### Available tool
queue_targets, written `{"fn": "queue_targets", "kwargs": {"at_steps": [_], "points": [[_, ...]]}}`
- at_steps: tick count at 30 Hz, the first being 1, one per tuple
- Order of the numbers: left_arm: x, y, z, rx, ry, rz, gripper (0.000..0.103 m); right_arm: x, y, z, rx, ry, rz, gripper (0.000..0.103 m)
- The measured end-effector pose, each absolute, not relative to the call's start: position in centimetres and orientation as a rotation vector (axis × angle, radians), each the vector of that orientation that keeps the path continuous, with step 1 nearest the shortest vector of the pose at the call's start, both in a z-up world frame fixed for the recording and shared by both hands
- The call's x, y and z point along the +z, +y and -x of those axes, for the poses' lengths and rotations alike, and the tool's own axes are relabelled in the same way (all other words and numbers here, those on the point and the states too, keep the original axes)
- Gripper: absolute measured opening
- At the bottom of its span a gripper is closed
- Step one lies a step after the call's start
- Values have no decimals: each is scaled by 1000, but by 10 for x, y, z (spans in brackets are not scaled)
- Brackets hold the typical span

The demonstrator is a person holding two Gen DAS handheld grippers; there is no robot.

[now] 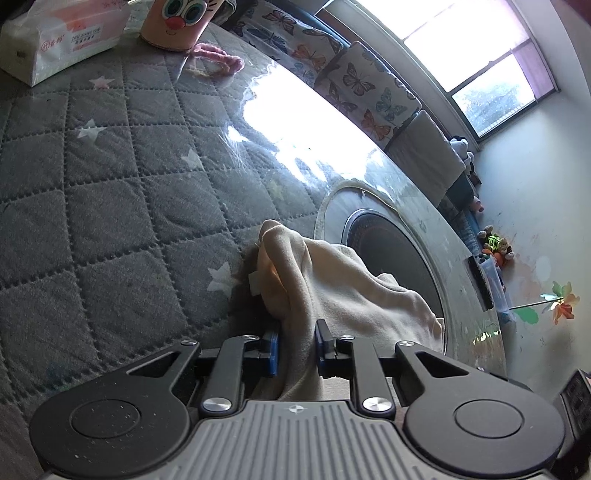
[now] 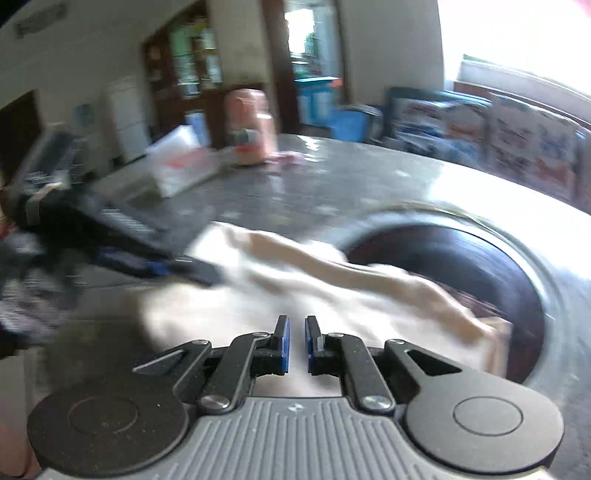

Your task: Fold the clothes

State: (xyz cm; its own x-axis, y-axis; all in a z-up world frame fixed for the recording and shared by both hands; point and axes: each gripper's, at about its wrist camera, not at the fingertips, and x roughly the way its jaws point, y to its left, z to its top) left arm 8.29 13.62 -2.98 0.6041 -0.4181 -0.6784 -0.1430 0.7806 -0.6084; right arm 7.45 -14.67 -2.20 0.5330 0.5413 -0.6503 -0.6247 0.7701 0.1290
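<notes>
left gripper (image 1: 297, 345) has its 2 blue-padded fingers (image 1: 272, 350) pressed against a bunched fold of the cream garment (image 1: 332, 288), gripping it from both sides. from that pinch the cloth rises in a ridge away from the camera, then spreads rightward and drapes over the edge of a dark round recess (image 1: 399, 258) set in the table. a small white tag (image 1: 255, 282) shows on the cloth's left side. the garment lies on a grey quilted cover (image 1: 110, 177) with pale stars, under a glossy clear sheet that throws strong window glare. at the far end of the table stand a white tissue pack (image 1: 55, 40), a pink cylindrical holder with a cartoon face (image 1: 181, 22), and a pink fuzzy loop (image 1: 221, 57) just beside the holder. butterfly-print cushions (image 1: 354, 81) line the seat past the table edge, below a bright window (image 1: 480, 55).

right gripper (image 2: 297, 343) hovers close over the same cream garment (image 2: 295, 280), its fingers (image 2: 282, 345) drawn near each other with a narrow gap that shows only pale cloth behind it; nothing is seen pinched between them. this view is heavily motion-blurred. the other tool (image 2: 110, 236) enters from the left and meets the cloth's left edge. the garment stretches rightward across the rim of the dark recess (image 2: 461, 266). the pink holder (image 2: 251, 125) and tissue pack (image 2: 184, 162) appear blurred at the table's far side.
</notes>
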Motion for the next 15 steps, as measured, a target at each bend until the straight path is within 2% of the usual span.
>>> {"fn": "queue_targets", "kwargs": {"at_steps": [9, 11, 15], "points": [[-29, 135, -86, -168, 927, 670, 20, -36, -193, -109, 541, 766, 99, 9], [-29, 135, -86, -167, 928, 668, 20, -36, -198, -113, 510, 757, 105, 21], [-28, 133, -87, -166, 928, 655, 21, -39, -213, -123, 458, 759, 69, 34]]}}
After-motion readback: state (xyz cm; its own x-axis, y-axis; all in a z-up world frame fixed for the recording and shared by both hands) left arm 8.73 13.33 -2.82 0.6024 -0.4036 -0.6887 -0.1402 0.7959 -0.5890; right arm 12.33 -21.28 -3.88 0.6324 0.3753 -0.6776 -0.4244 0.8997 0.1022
